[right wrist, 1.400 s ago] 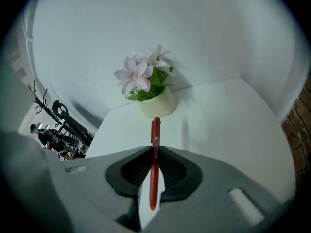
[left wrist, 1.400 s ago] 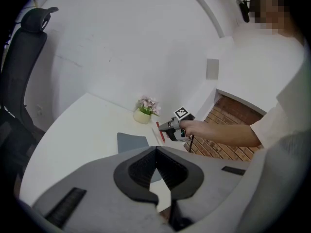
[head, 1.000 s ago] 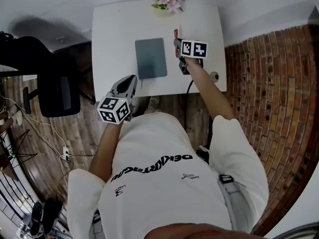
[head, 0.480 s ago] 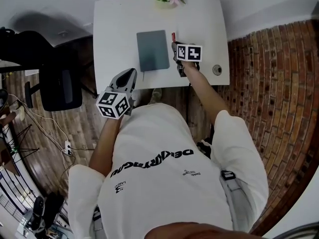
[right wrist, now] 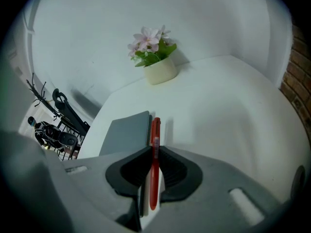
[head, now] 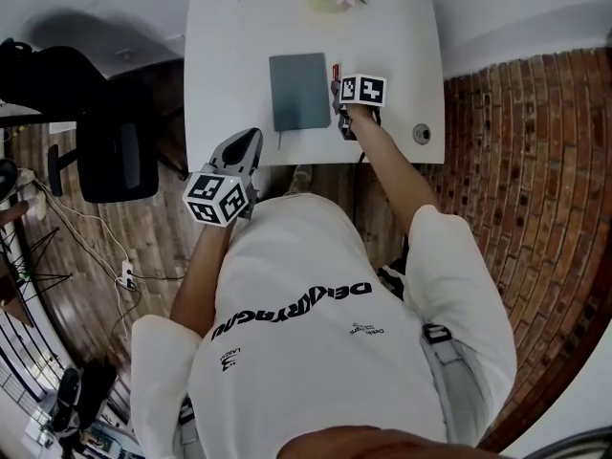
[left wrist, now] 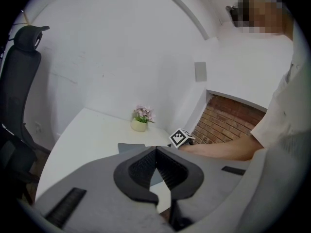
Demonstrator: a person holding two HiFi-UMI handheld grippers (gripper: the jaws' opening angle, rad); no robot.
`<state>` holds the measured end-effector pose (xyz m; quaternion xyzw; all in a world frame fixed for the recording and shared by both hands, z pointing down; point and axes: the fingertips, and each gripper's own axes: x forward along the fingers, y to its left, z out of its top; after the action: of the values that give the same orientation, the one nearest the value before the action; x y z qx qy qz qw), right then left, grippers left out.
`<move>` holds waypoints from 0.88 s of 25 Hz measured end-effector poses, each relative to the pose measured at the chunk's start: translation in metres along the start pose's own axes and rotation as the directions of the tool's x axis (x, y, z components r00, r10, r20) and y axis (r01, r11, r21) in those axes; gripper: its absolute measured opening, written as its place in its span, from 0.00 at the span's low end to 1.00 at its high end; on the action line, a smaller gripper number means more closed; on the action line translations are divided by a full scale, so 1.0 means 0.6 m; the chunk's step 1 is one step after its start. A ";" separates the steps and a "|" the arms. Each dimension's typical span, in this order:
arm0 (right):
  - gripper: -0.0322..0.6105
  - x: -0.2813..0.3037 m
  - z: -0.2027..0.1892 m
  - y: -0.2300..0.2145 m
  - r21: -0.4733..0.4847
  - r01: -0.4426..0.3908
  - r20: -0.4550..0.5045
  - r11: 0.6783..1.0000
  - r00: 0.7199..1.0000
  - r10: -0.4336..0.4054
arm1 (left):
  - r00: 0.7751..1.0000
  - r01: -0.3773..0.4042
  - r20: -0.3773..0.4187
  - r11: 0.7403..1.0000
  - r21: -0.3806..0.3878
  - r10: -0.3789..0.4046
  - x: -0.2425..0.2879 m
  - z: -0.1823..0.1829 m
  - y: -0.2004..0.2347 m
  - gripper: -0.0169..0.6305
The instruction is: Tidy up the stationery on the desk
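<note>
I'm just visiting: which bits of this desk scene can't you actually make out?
- Head view: the red pen is mostly hidden by the right claw and its marker cube; whether its tip touches the desk is unclear.
- Head view: the small round thing at the desk's right edge is too small to identify.
- Left gripper view: the grey notebook is largely hidden behind the shut left claw.

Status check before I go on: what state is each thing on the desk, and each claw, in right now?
Right claw: shut on the pen.
Left claw: shut, empty, off the near edge of the desk.
Pen: held beside the notebook.
Notebook: closed, flat on the desk.
Flower pot: upright at the desk's far edge.
</note>
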<state>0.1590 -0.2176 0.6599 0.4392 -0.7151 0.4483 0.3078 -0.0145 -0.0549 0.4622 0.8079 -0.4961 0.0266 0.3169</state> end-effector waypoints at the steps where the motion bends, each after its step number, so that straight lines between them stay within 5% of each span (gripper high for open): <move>1: 0.12 0.004 -0.002 -0.003 0.001 0.011 -0.012 1.000 1.000 -0.011 | 1.000 -0.002 0.003 1.000 -0.005 0.002 -0.002 0.000 0.002 0.02; 14: 0.13 0.024 -0.017 -0.015 -0.044 0.094 -0.069 0.995 0.993 -0.097 | 0.999 -0.017 0.030 1.000 -0.020 0.017 -0.037 0.003 0.016 0.02; 22: 0.19 -0.006 0.011 -0.009 -0.001 0.067 0.014 0.998 0.998 -0.067 | 0.999 0.009 0.032 1.000 -0.021 -0.008 -0.045 0.004 0.017 0.02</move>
<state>0.1652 -0.2232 0.6562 0.4656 -0.7024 0.4343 0.3180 -0.0372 -0.0381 0.4558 0.8070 -0.4978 0.0071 0.3176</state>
